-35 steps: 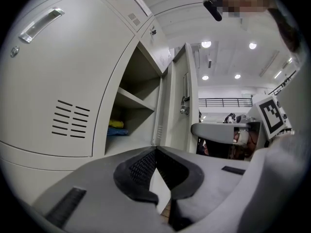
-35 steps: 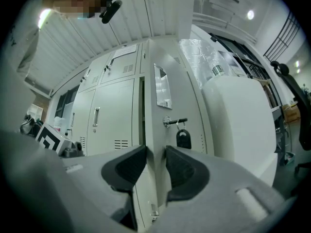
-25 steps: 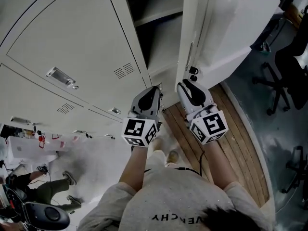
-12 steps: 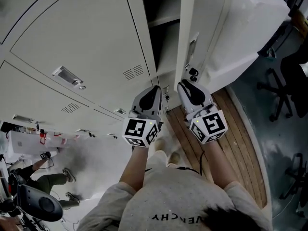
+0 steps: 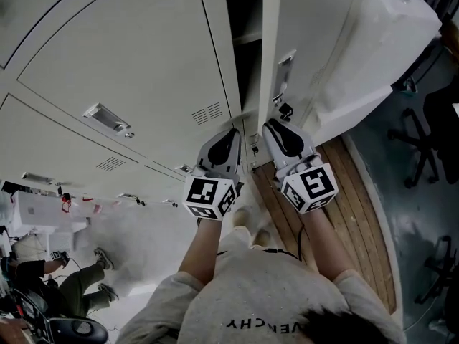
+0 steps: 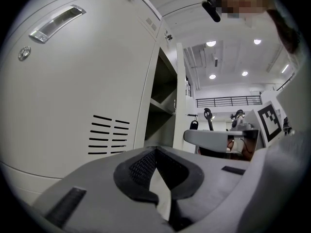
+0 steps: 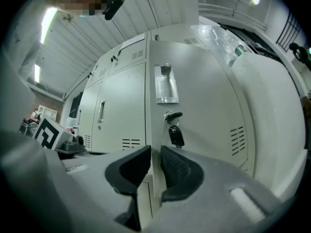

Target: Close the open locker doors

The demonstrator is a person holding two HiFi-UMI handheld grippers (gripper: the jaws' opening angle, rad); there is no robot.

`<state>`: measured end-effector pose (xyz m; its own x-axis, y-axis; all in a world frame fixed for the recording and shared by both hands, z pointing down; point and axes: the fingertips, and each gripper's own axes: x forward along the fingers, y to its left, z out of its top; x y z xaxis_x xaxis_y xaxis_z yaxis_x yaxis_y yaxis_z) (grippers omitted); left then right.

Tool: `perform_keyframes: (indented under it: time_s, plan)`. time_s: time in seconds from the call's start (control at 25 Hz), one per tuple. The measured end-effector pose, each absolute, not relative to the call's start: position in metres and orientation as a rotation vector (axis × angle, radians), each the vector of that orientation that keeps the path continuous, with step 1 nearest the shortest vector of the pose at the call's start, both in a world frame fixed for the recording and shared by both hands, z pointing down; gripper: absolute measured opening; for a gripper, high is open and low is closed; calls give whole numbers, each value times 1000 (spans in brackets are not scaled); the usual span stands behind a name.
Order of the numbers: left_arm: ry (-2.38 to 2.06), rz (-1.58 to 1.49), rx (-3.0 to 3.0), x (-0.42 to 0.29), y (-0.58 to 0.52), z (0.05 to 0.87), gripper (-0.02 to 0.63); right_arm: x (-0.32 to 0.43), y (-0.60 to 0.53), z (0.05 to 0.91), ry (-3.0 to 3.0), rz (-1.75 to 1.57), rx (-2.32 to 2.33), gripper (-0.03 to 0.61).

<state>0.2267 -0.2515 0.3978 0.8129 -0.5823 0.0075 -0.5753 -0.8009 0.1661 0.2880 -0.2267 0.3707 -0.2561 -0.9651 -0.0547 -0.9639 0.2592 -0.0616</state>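
Right tongs (image 7: 155,152) just been closing, now grasping the open locker door (image 7: 204,110) edge; left tongs (image 6: 156,152) clenched empty, left of the door.

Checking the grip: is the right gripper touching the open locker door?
Touching. In the right gripper view the right gripper, its jaws just closed in, pinches the open locker door by its edge.

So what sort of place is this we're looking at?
Probably a storage corner of a workshop or lab. There's a bank of pale metal lockers, one locker door ajar with a key in its lock, and office chairs standing nearby.
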Motion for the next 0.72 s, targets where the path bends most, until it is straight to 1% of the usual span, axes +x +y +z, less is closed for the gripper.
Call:
perform_keyframes:
  time_s: [0.72]
  plan:
    - [-972, -50, 2805, 204, -282, 404, -3, 273, -268, 378, 2459, -45, -1841, 64]
